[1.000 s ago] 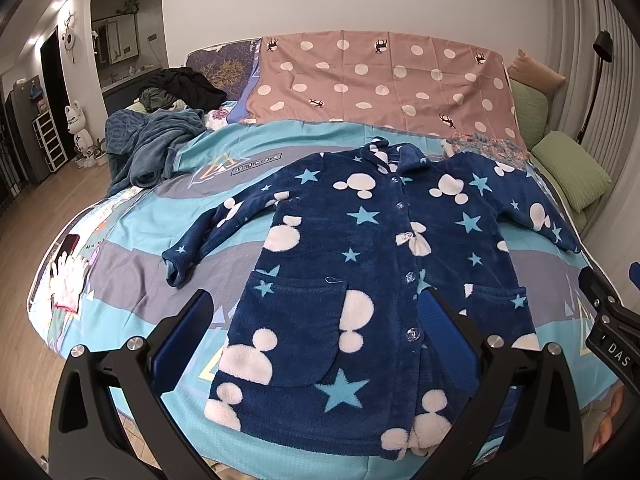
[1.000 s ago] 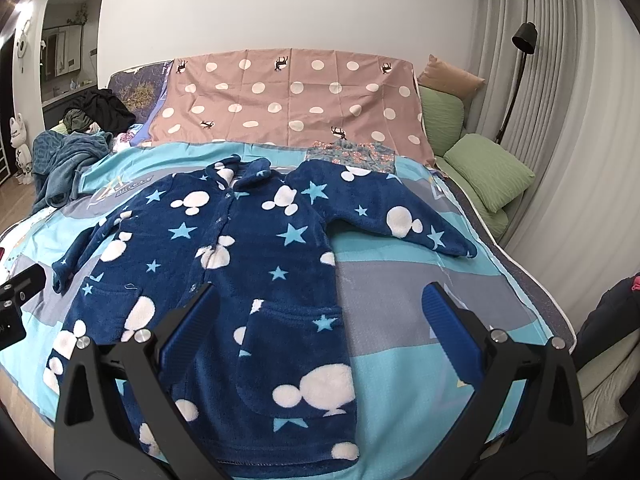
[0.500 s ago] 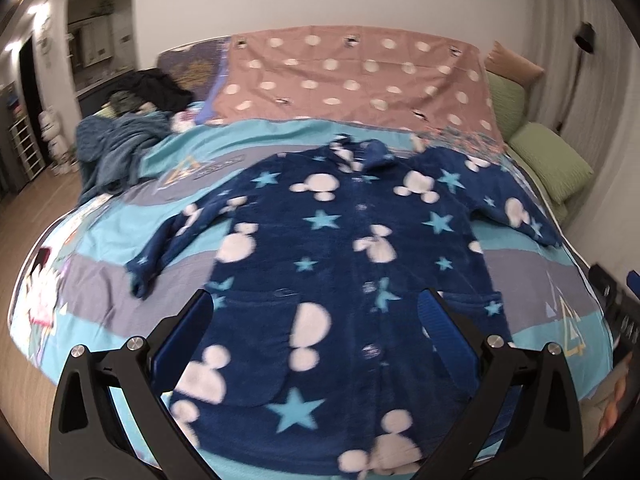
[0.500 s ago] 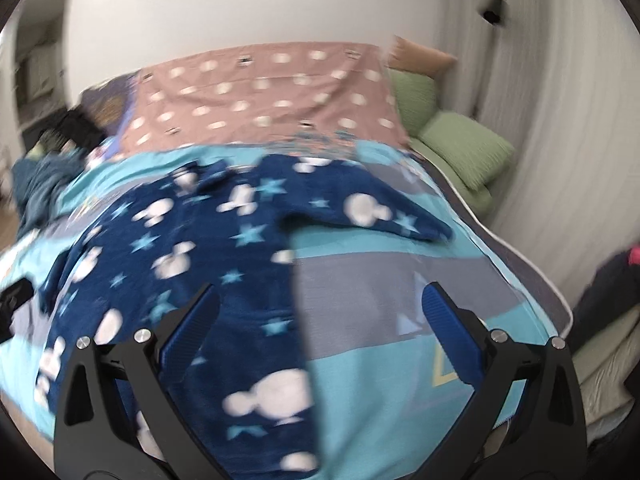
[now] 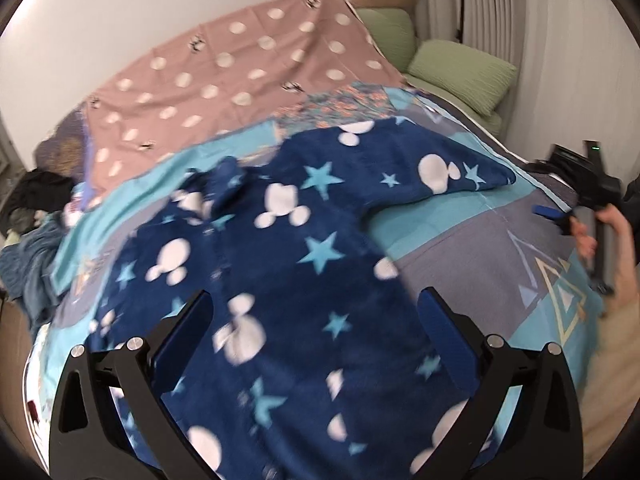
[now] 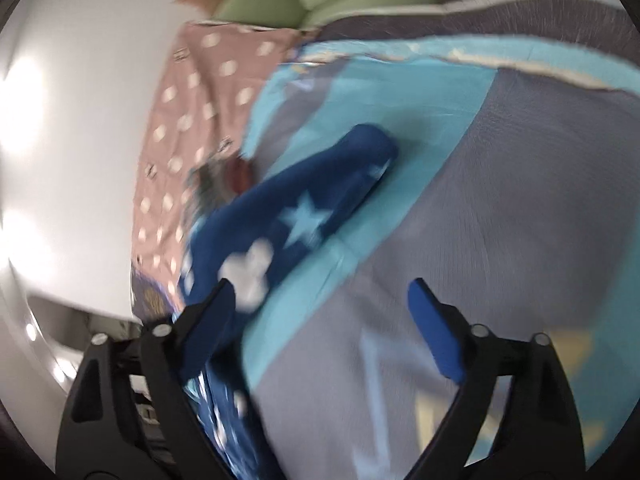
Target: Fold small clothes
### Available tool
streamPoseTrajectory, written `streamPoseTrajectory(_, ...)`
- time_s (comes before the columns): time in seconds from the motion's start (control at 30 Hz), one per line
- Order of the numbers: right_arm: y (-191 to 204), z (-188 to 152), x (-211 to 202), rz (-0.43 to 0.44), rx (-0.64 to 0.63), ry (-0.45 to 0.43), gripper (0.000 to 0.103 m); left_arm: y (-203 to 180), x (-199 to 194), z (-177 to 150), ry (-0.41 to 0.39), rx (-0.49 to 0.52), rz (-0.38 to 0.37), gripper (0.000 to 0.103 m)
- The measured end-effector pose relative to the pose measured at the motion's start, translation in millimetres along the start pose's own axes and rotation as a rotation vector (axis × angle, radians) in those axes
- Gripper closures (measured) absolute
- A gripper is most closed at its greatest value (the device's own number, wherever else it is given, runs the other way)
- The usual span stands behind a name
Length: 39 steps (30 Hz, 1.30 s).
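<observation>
A small navy fleece robe point(image 5: 288, 264) with white mouse heads and light blue stars lies spread flat, front up, on the bed. My left gripper point(image 5: 316, 332) is open and empty above its lower body. The robe's right sleeve point(image 6: 320, 208) stretches out across the bedspread in the right wrist view. My right gripper point(image 6: 320, 316) is open and empty, rolled sideways, just short of that sleeve. The right gripper, held by a hand, also shows in the left wrist view point(image 5: 592, 204) past the sleeve's cuff. Both views are motion blurred.
The bed has a turquoise and grey bedspread point(image 5: 480, 240). A pink spotted sheet point(image 5: 240, 68) covers the head end. Green pillows point(image 5: 460, 68) lie at the far right by the curtain. A heap of dark clothes and a blue blanket point(image 5: 28, 248) sits at the left edge.
Both grippers have swung to the right, and the right one has rolled sideways and come down close to the robe's right sleeve. The robe has not moved. Both stay open.
</observation>
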State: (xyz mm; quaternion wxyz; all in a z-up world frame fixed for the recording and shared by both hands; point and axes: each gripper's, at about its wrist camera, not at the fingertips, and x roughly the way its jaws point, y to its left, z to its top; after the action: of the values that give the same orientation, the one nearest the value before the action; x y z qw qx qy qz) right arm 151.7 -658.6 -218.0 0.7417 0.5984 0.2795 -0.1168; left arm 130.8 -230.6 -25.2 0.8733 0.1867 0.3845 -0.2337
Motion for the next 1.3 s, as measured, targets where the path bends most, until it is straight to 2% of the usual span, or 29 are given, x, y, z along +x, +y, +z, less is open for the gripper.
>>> streamPoseTrajectory(0.1,-13,35,36,-0.026,0.054,0.013,0.022,-7,29,18,0.033,0.022,-0.010,0.001)
streamPoseTrajectory(0.17,-23,49,59,0.025,0.115,0.048,0.031,-10,44,29,0.047,0.034,-0.022,0.001)
streamPoseTrajectory(0.23,-31,53,77,0.097,0.164,0.068,0.060,-13,58,43,0.047,0.040,-0.048,0.001)
streamPoseTrajectory(0.27,-31,53,81,0.119,0.163,0.060,0.084,-14,62,48,0.043,0.040,-0.058,0.001)
streamPoseTrajectory(0.3,-28,51,82,0.120,0.141,0.048,0.092,-15,69,56,0.045,0.037,-0.068,0.001)
streamPoseTrajectory(0.37,-3,43,72,0.061,-0.041,-0.033,0.093,-13,81,71,0.055,0.008,-0.134,0.001)
streamPoseTrajectory(0.5,84,4,42,-0.116,-0.562,-0.209,0.094,-9,100,97,0.064,-0.066,-0.317,0.001)
streamPoseTrajectory(0.6,142,-54,33,-0.223,-0.922,-0.299,0.094,-4,118,112,0.084,-0.136,-0.472,0.001)
streamPoseTrajectory(0.63,158,-80,33,-0.255,-1.054,-0.326,0.094,0,123,114,0.094,-0.164,-0.508,0.001)
streamPoseTrajectory(0.73,189,-140,41,-0.293,-1.324,-0.349,0.094,21,141,115,0.120,-0.270,-0.589,0.001)
streamPoseTrajectory(0.83,206,-194,61,-0.320,-1.550,-0.366,0.094,46,155,106,0.130,-0.379,-0.614,0.001)
streamPoseTrajectory(0.97,205,-248,81,-0.329,-1.731,-0.357,0.094,68,176,87,0.159,-0.466,-0.642,0.001)
streamPoseTrajectory(1.07,198,-283,101,-0.359,-1.890,-0.361,0.094,76,188,75,0.198,-0.521,-0.733,0.001)
streamPoseTrajectory(1.2,189,-320,105,-0.330,-2.035,-0.313,0.094,82,190,68,0.223,-0.515,-0.780,0.001)
streamPoseTrajectory(1.3,182,-334,106,-0.336,-2.120,-0.306,0.094,88,178,66,0.202,-0.447,-0.781,0.001)
